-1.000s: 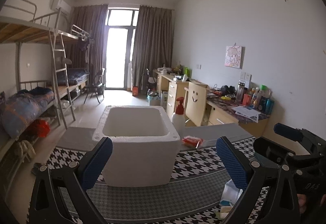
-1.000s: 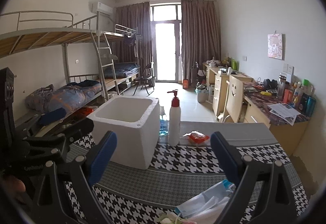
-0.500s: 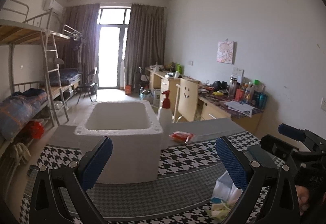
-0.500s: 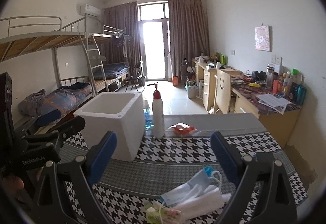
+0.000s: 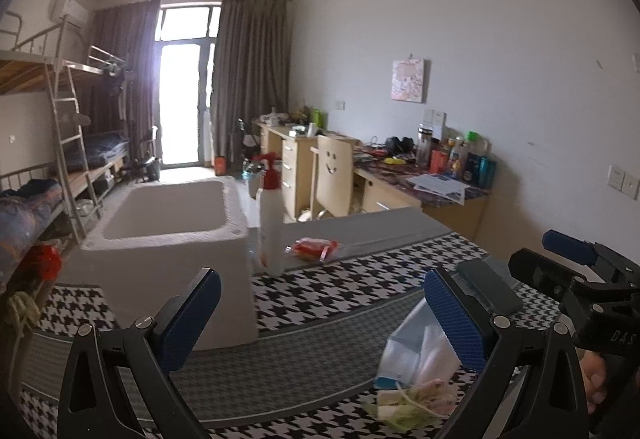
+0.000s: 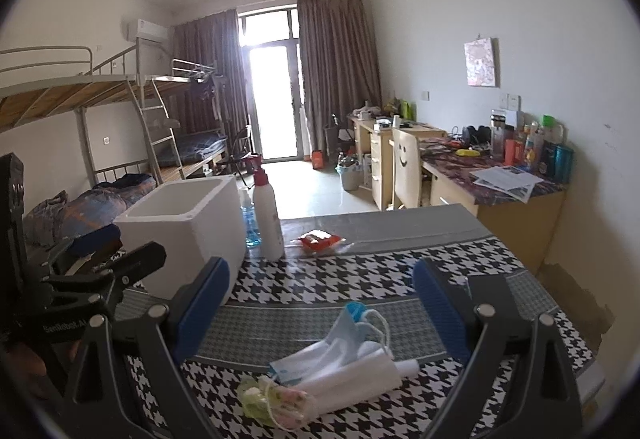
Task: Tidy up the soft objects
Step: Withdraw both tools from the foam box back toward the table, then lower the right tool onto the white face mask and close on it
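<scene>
Now, right claw (image 6: 320, 315): wide open, holding nothing.
Left claw (image 5: 320, 319): wide open, empty.
Mask pile (image 6: 340, 359): on surface, just below right claw.
Foam box (image 6: 188, 223): ahead-left of it.
Tip: pinch the bundle's middle, then lift slowly.

Black-and-white houndstooth under pale things

The bench cloth (image 6: 360, 271) is black-and-white houndstooth with grey bands; the foam box (image 6: 188, 223) white, the pump bottle (image 6: 267, 215) white with a red top, the face masks (image 6: 340, 335) light blue.

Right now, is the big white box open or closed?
Open. The white foam box has no lid on it, and the left wrist view looks down into its hollow; the part that shows looks bare.
</scene>
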